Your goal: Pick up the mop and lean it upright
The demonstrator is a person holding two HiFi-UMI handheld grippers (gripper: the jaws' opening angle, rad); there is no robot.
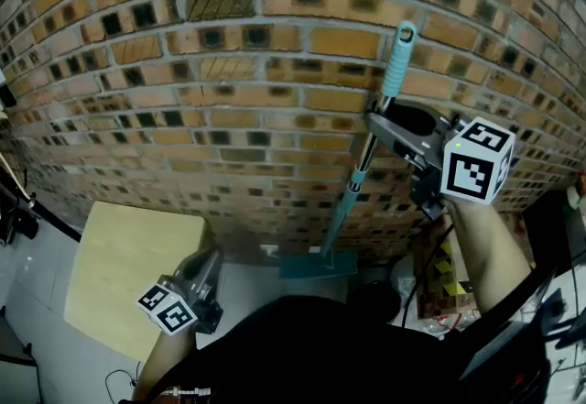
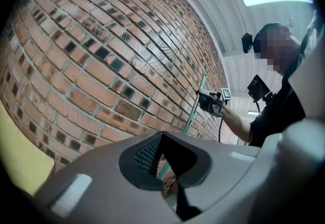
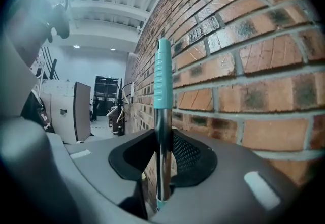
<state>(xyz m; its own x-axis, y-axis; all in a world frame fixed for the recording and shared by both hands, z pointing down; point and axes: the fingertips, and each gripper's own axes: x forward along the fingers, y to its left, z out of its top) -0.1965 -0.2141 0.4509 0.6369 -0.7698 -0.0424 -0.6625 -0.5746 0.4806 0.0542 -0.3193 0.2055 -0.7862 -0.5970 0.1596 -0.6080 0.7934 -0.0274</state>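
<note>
Brick wall point(image 1: 229, 72): fills most of the head view; it is the surface the mop is to rest against.
Floor point(image 1: 247, 283): a pale strip along the wall's foot, with the mop's base on it.
Table point(image 1: 128, 265): light wood top at lower left, well apart from the mop and playing no part in the task.
Mop point(image 1: 352, 182): stands nearly upright close to the wall, with its flat teal head point(image 1: 316, 265) down at the wall's base. The metal shaft rises to a teal grip point(image 1: 398, 59) just beside the bricks. I cannot tell whether the grip touches the wall.
Right gripper point(image 1: 380, 118): clamped on the metal shaft just below the teal grip. In the right gripper view the shaft runs straight up between the two pads.
Left gripper point(image 1: 206, 263): held low near the table, well apart from the mop. Its jaws stand a little apart with nothing between them.
Done, as I judge it: the mop is off the ground along its length, stood on its head and brought to the wall.
Left to do: settle the grip against the bricks, then open the right jaws and draw away.
Risk: the head may slide out on the smooth floor once the hold goes, so the lean should be slight.
</note>
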